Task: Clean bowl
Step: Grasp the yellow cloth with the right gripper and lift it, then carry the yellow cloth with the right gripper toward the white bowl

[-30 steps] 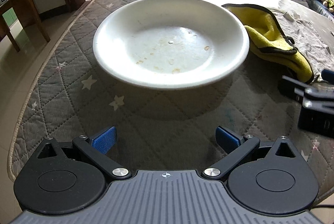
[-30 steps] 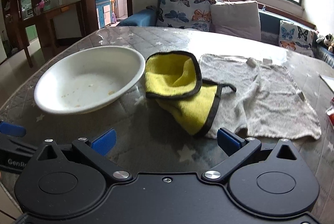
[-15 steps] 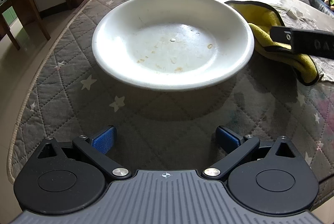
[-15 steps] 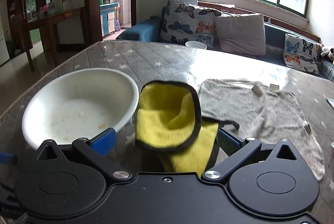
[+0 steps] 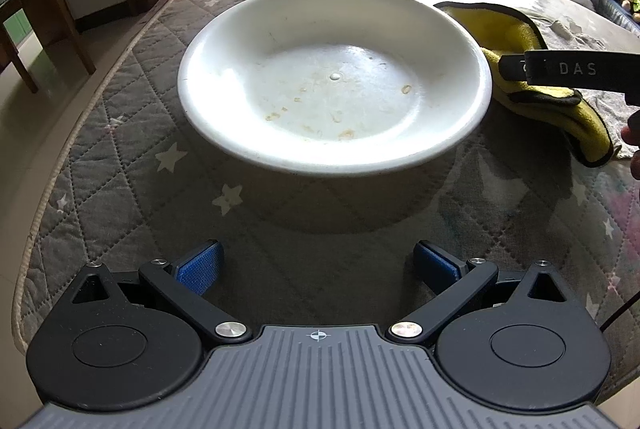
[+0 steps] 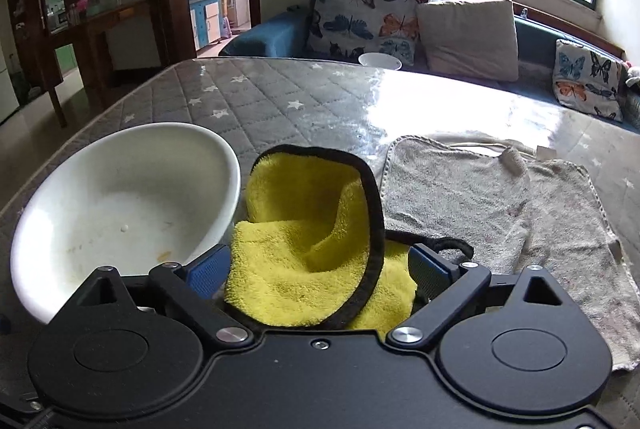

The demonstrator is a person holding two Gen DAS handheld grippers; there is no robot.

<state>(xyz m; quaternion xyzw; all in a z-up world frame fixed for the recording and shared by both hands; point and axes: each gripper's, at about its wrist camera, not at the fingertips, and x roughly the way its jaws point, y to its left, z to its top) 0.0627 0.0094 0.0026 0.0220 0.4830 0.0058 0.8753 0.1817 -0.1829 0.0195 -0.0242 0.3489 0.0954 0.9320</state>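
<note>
The white bowl, hard, glossy and probably slippery, sits on the quilted surface just left of the soft yellow cloth, whose bunched fold lies between the right claw's closing, still-wide jaws, while the left claw gapes empty.

The right gripper has advanced across the table onto the yellow cloth, which a second ago lay well ahead of it and now bulges between its blue pads. Its jaws have just been closing a little around the cloth. In the left wrist view, that gripper's finger now reaches over the cloth beside the bowl.
</note>
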